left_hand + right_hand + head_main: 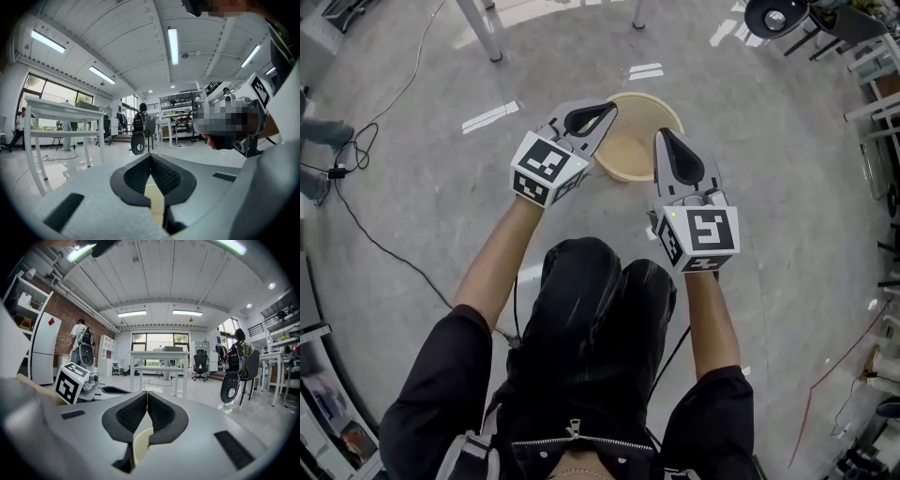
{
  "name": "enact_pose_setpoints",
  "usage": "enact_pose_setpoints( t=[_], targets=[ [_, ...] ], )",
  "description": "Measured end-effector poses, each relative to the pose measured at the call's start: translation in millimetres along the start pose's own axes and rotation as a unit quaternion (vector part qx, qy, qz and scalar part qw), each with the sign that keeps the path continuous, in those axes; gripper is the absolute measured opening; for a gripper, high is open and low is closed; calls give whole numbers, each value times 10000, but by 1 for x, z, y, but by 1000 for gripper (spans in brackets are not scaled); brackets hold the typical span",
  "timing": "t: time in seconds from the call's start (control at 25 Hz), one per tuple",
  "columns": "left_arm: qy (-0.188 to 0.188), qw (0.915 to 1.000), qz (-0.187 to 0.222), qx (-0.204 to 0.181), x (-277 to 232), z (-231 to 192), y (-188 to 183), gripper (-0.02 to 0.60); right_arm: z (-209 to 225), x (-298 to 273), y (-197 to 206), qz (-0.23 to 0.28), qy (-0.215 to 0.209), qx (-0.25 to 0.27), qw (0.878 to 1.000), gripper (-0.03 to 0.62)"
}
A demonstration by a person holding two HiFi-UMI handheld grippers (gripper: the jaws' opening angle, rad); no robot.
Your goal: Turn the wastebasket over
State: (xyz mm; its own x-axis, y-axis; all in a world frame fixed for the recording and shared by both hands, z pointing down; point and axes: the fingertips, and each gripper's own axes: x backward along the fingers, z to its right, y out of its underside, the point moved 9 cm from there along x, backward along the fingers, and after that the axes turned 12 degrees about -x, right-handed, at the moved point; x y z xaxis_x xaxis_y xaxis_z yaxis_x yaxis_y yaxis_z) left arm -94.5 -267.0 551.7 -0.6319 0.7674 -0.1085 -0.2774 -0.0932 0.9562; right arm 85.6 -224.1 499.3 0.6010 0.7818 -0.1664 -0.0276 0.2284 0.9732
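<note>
A round beige wastebasket [630,142] stands on the grey floor in front of me; in the head view I look down on its pale rim and tan middle. My left gripper [605,111] hangs over its left rim, jaws shut with nothing between them. My right gripper [661,137] hangs over its right rim, also shut and empty. In the left gripper view the closed left gripper [151,157] points level across the room, with a sliver of the wastebasket [156,200] below. The right gripper view shows the shut right gripper [146,393] with the wastebasket's [140,444] rim curving beneath.
White table legs [486,33] stand beyond the basket. A black cable [380,246] runs over the floor at the left, and white tape marks [489,117] lie near it. A black chair base [776,17] and shelving [877,103] are at the right. My knees [600,300] are below the grippers.
</note>
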Motion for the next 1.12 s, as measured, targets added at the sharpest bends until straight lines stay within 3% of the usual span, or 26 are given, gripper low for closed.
enact_pose_setpoints(
  t=[0.28,0.52,0.92,1.12],
  targets=[
    [-25,9998,-148,-113,12,22,51,5,-2,-7,60,-210,-155,106,9996,11],
    [-74,9994,-345,-15,27,40,98,5,-5,-24,116,-554,-226,805,9950,12],
    [-182,9982,-538,196,51,58,128,5,7,-48,203,-1732,-267,1542,9724,15],
    [-251,9976,-629,125,68,60,134,5,9,-68,234,-2359,-267,1956,9515,84]
  ],
)
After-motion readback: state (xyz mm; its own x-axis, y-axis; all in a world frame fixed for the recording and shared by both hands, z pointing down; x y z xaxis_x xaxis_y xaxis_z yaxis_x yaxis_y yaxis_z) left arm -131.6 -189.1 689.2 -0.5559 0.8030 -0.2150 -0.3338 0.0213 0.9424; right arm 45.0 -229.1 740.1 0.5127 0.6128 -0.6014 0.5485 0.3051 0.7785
